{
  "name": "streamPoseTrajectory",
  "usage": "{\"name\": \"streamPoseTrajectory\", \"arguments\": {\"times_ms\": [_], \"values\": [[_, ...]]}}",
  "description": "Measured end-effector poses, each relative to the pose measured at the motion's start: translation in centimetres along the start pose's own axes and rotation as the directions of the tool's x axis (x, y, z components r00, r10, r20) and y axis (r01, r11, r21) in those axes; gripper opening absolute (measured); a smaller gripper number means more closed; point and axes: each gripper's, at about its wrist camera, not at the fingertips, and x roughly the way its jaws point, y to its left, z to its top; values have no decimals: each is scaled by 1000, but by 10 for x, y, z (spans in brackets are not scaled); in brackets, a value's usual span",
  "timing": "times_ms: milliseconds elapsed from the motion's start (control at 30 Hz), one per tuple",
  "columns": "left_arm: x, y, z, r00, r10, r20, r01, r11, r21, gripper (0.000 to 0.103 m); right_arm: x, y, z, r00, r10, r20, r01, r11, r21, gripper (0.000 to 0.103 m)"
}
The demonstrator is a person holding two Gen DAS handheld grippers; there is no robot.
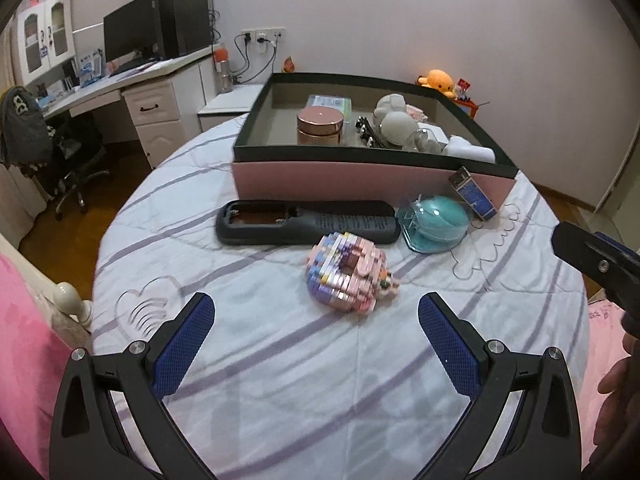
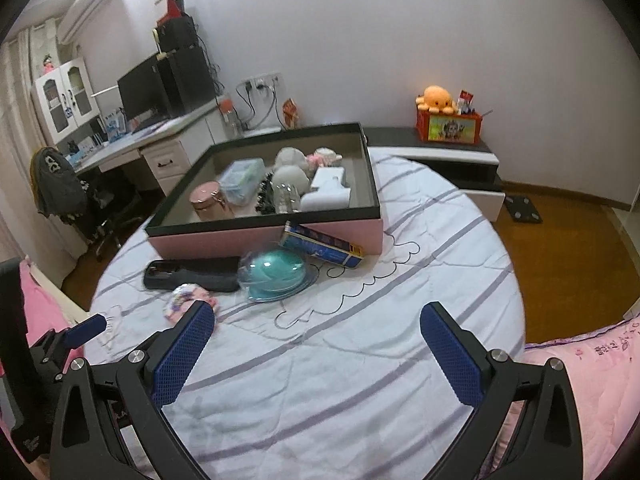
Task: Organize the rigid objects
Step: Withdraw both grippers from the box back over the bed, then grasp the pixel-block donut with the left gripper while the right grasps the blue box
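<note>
On the bed, in front of the pink box [image 1: 360, 180] [image 2: 256, 240], lie a pink brick-built donut [image 1: 348, 276] [image 2: 182, 298], a black remote-like case [image 1: 304, 222] [image 2: 192, 274], a teal dome in a clear shell [image 1: 436, 220] [image 2: 274, 274] and a blue carton [image 1: 474, 194] [image 2: 322, 246] leaning on the box. The box holds a rose-gold jar [image 1: 320, 125] [image 2: 208, 200] and several other items. My left gripper [image 1: 316, 336] is open and empty, just short of the donut. My right gripper [image 2: 316, 344] is open and empty, nearer than the dome.
The round bed with striped white cover [image 1: 280, 380] [image 2: 360, 360] drops to wooden floor on the left [image 1: 56, 232] and right [image 2: 568, 264]. A desk with a monitor [image 1: 132, 36] and an office chair [image 2: 68, 196] stand far left. A low cabinet [image 2: 440, 152] with an orange plush stands behind.
</note>
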Motion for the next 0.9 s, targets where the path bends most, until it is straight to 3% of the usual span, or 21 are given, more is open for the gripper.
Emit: {"name": "streamPoseTrajectory", "arguments": {"times_ms": [500,900], "values": [[65,-16,15,995,22,-98,-20,999,26,103,92,-23,30,991,80,-105,-69,992,108,103],[71,-18,18,996,-8,-91,12,999,37,99,123,-30,36,981,163,-107,-142,972,185,103]]}}
